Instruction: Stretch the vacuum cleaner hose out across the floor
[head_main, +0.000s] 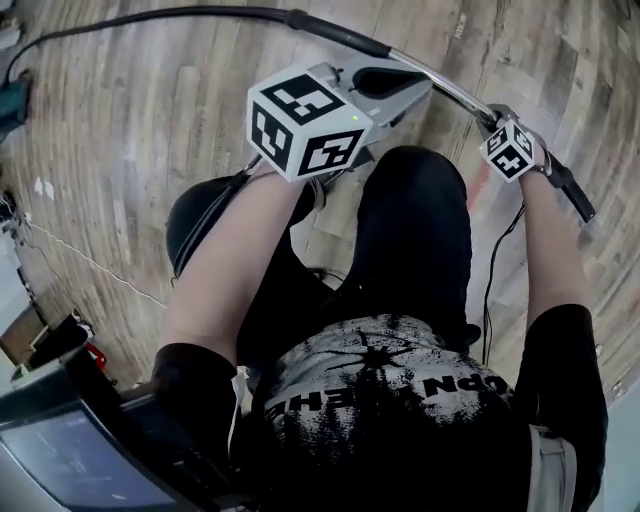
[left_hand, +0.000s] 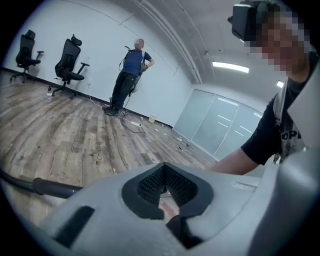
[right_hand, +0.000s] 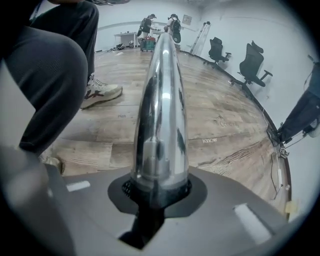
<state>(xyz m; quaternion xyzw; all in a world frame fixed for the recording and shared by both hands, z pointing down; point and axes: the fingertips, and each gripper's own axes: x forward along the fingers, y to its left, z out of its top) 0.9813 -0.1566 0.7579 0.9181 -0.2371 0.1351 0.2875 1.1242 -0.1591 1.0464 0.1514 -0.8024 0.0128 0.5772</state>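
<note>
Black hose (head_main: 200, 17) and chrome tube (head_main: 440, 78) above a wood floor (head_main: 150, 120).
Left gripper (head_main: 395, 88) at 12 o'clock; right gripper (head_main: 497, 122) at 2 o'clock on the tube; the hose arcs in from 10 o'clock.

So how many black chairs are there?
2, maybe more: one office chair far left by the wall, another chair beside it. The right gripper view's pair may be the same ones.

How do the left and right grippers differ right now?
The left gripper is shut on nothing; the right gripper is clamped on the chrome tube. In the head view the left gripper's marker cube looks far larger than the right gripper's, so it is nearer the camera. Both are grey-bodied.
</note>
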